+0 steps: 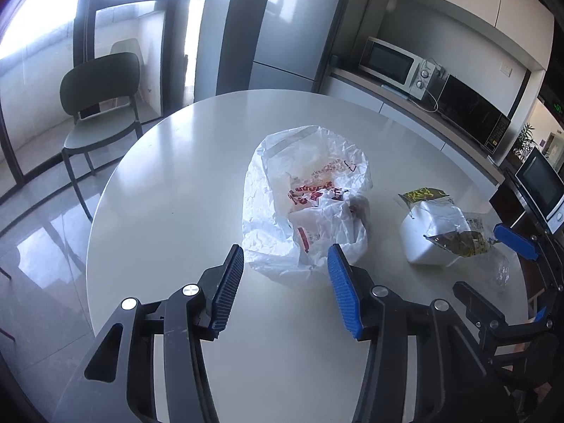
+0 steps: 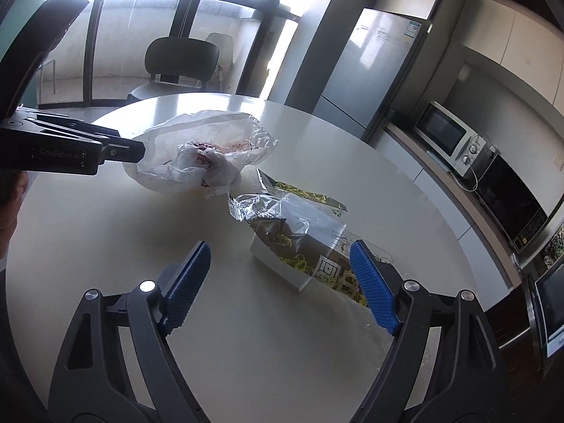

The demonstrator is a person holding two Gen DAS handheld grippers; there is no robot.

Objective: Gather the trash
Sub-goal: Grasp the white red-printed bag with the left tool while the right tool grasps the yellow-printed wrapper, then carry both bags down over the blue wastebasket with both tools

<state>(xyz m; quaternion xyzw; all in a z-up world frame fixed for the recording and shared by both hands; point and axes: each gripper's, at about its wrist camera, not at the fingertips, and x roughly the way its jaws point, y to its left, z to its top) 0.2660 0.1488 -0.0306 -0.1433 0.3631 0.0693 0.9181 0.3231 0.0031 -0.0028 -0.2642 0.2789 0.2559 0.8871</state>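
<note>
A crumpled white plastic bag (image 1: 306,201) with red print lies near the middle of the round white table (image 1: 176,183), its mouth gaping open. To its right, apart from it, sits a white box (image 1: 428,236) with a torn dark wrapper (image 1: 458,241) printed in yellow draped over it; clear film (image 2: 261,206) from the wrapper stands crumpled at the box's far end.

The left gripper (image 1: 285,282) hovers at the near edge of the bag, its blue pads parted with nothing pressed between them; the bag's near rim shows just beyond the gap. The right gripper (image 2: 280,282) hangs over the table at the near side of the box, its jaws spread wide and empty, the right pad overlapping the wrapper's near corner in the right wrist view; whether it touches there I cannot tell.

Beyond the table a dark green chair (image 1: 102,105) stands by tall windows (image 1: 134,7), a silver refrigerator (image 1: 296,28) farther right, and a white microwave (image 1: 394,63) on the counter (image 1: 416,105).
</note>
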